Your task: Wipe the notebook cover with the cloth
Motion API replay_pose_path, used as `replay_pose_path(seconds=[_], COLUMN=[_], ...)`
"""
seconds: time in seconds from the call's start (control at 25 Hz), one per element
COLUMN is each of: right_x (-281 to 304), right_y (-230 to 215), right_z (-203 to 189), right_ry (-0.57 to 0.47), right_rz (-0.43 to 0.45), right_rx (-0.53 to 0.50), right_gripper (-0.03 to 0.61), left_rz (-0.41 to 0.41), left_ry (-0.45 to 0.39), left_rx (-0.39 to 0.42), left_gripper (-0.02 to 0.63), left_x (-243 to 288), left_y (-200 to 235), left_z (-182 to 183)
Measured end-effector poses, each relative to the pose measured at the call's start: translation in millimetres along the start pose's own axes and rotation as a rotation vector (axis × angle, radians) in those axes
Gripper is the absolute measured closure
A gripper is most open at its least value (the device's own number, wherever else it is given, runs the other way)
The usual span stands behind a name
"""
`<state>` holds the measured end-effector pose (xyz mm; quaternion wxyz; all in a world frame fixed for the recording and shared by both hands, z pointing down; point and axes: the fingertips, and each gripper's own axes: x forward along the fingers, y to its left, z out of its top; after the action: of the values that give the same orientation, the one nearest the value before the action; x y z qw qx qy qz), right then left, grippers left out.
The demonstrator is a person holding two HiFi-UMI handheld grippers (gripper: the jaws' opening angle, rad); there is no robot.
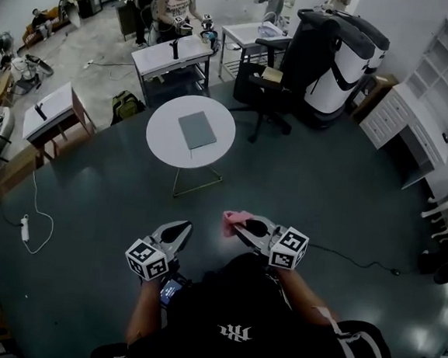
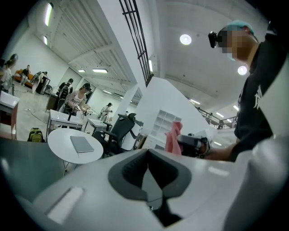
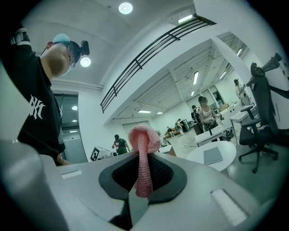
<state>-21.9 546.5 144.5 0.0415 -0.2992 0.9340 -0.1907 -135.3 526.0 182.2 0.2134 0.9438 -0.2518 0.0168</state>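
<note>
Head view: notebook [image 1: 197,129] on round table [image 1: 165,142], upper centre | right gripper [image 1: 239,227] pinching pink cloth [image 1: 236,221], centre | left gripper [image 1: 182,230] jaws closed, empty, lower left of centre

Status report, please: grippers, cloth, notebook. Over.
Left gripper shut, empty. Right gripper shut on pink knitted cloth. Grey notebook flat on round white table, not yet reached. No obstacle seen between.

White NY monogram [image 3: 37,108] on black shirt [image 3: 27,81]; nothing else legible.

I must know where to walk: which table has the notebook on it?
The round white table, with the notebook on top; the rectangular tables stand farther back.
</note>
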Motion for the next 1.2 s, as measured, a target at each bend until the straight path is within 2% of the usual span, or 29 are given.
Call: replay_pose_path(seconds=[0.32,0.64,1.04,1.2], right_x=[28,55,75,93], right_y=[-69,-176,-306,-349], right_z=[21,67,130,141], right_ry=[-0.031,-0.109,-0.110,-0.078], right_rz=[0.003,0.022,0.070,0.107], right_rx=[0.021,0.030,0.021,0.029], right_gripper=[0.541,0.541,0.541,0.541], left_rz=[0.009,0.064,0.148,0.191], left_ry=[0.039,0.098,0.072,0.065], left_rx=[0.024,0.082,0.099,0.081], left_gripper=[0.611,0.611,0.611,0.611], left_x=[48,115,213,241], left_y=[48,105,180,206], left_z=[26,75,142,154])
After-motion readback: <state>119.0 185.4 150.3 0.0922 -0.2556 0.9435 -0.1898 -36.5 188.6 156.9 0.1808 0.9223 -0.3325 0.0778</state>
